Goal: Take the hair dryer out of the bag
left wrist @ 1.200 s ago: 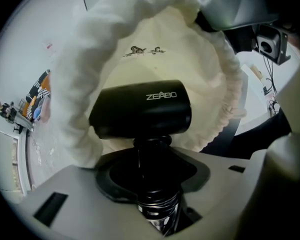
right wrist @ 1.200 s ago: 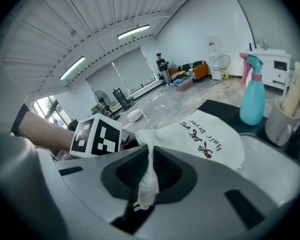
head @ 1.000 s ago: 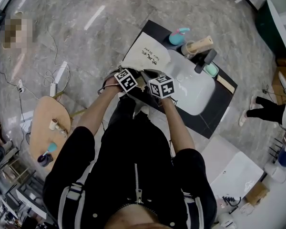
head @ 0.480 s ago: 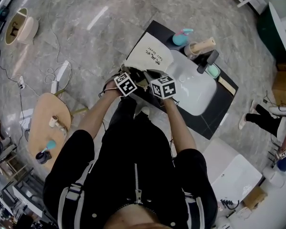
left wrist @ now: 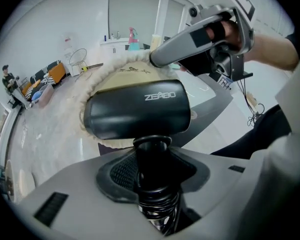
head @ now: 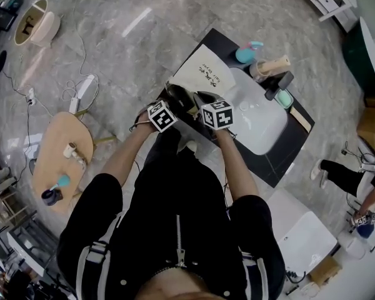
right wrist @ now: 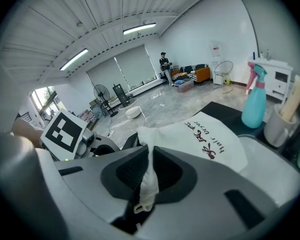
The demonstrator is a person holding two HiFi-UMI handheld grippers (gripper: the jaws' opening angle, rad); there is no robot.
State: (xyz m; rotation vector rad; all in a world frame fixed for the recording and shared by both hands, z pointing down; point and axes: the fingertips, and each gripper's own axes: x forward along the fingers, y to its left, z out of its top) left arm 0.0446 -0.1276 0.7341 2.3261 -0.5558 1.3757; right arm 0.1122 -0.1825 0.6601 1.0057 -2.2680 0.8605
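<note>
- Head view: a cream cloth bag (head: 203, 74) with dark print lies on a black counter (head: 281, 161), beside a white sink basin (head: 257, 119).
- At the bag's open near end sits the black hair dryer (head: 178, 97). Its body is at the mouth, and how much of it is inside cannot be told here.
- The left gripper (head: 170, 107) and the right gripper (head: 207, 102) meet at that mouth, side by side.
- Behind the basin stand a teal spray bottle (head: 246, 52) and a cup (head: 262, 69) holding pale wooden pieces.
- Left gripper view: the jaws pinch the hair dryer's black handle (left wrist: 152, 154), with ribbed cord relief showing below the grip.
- The barrel (left wrist: 137, 109) lies crosswise above. It is glossy black with "ZEABO" in pale letters.
- The bag's fuzzy cream rim (left wrist: 97, 79) arcs behind and around the barrel.
- The right gripper reaches in from the upper right to the rim's top edge.
- Right gripper view: the jaws are nearly together, nipping a fold of the bag's cream rim (right wrist: 149, 176).
- Beyond them the bag lies flat with its print facing up.
- The spray bottle is teal with a pink trigger, and the cup stands to its right.
</note>
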